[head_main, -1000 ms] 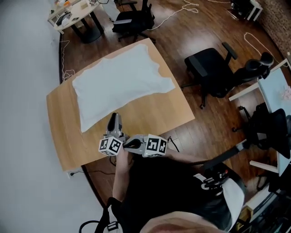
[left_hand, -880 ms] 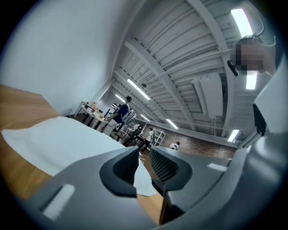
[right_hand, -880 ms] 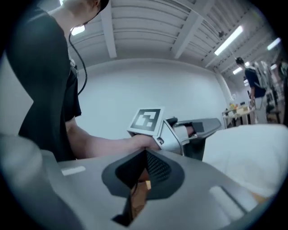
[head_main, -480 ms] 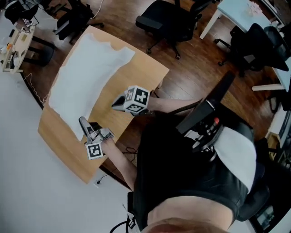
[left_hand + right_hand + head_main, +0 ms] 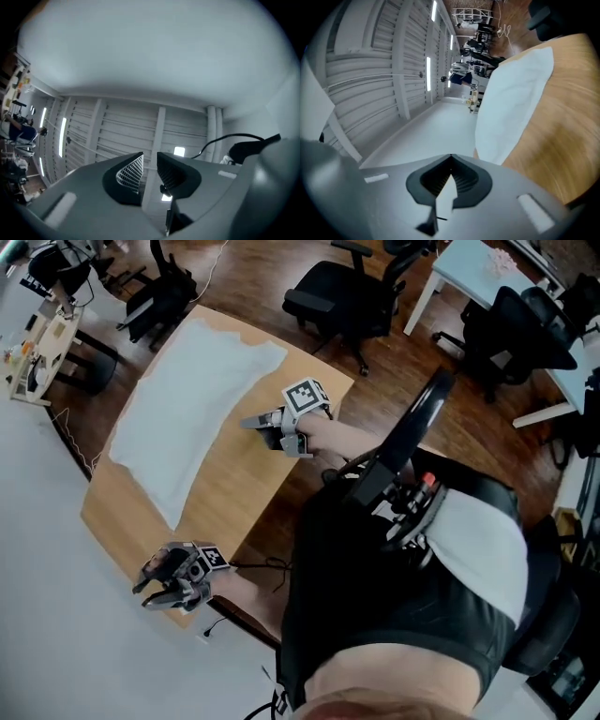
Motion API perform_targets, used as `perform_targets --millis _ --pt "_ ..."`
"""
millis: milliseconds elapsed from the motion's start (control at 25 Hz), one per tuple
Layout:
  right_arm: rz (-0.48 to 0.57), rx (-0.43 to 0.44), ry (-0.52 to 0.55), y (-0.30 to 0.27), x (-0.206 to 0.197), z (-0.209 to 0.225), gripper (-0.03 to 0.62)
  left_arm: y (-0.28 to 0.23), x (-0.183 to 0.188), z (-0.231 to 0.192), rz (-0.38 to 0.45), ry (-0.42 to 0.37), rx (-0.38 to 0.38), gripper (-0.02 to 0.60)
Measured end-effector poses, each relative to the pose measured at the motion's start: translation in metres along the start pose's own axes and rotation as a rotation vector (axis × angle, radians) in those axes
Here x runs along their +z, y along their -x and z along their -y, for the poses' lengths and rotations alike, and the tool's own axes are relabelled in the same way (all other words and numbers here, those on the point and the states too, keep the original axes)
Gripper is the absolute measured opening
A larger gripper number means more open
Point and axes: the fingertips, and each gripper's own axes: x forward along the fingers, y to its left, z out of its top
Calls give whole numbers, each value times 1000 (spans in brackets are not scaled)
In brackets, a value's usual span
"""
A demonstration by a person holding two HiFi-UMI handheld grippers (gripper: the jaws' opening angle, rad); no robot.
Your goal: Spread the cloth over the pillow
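Observation:
A white cloth [image 5: 187, 404] lies flat over the pillow on the far half of the wooden table [image 5: 244, 488]; the right gripper view shows it as a white slab [image 5: 513, 93]. My right gripper [image 5: 251, 423] hovers over bare wood just beside the cloth's right edge, shut and empty, its tips [image 5: 451, 158] meeting. My left gripper [image 5: 150, 592] hangs off the table's near left corner, well away from the cloth. It points up at the wall and ceiling, and its jaws [image 5: 150, 161] are opening with nothing between them.
Black office chairs [image 5: 342, 296] stand beyond the table's far side, and more [image 5: 525, 324] by a white desk [image 5: 469, 268] at the right. A small cluttered table [image 5: 42, 343] stands at the far left. A cable [image 5: 253, 566] hangs at the table's near edge.
My left gripper has drawn back from the cloth's near edge to beyond the table's corner and turned upward. My right gripper has moved forward over the table toward the cloth's side.

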Motion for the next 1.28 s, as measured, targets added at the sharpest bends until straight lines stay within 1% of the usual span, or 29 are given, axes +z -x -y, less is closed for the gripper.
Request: perform_targets --millis 40,120,200,320,440,560,640,760,840,920,1000,1160,1280 --pt "-5 32 37 -6 -6 -17 0 -6 1 8 -38 -14 -16 94" --pt "-18 98 146 -15 -16 -51 0 -10 1 15 -101 -32 -12 94" --pt "-24 160 263 -19 -28 -82 0 -5 -1 18 -148 -32 12 94" --pt "-32 227 349 -14 -57 -109 0 20 -10 28 -195 -21 64 93" --pt "-24 211 453 7 -82 -113 0 53 -27 31 -236 12 133 91" --pt "-32 205 552 8 -93 -125 0 51 -41 22 -284 16 205 91" --pt "-53 223 607 5 -98 -137 0 56 -47 25 -330 -15 244 91" --pt "-96 271 689 0 -108 -152 0 73 -60 27 -448 -102 317 91" --pt "-125 300 744 4 -112 -159 0 83 -73 25 -526 -145 370 61" --pt "-131 307 779 18 -109 -161 0 89 -92 23 -582 -154 416 46" --pt "-118 298 779 38 -97 -156 0 91 -116 19 -625 -155 446 43" --pt "-94 268 709 77 -70 -132 0 95 -168 11 -721 -181 510 43" --pt "-56 263 715 98 -51 -121 0 96 -202 -3 -792 -171 503 43"
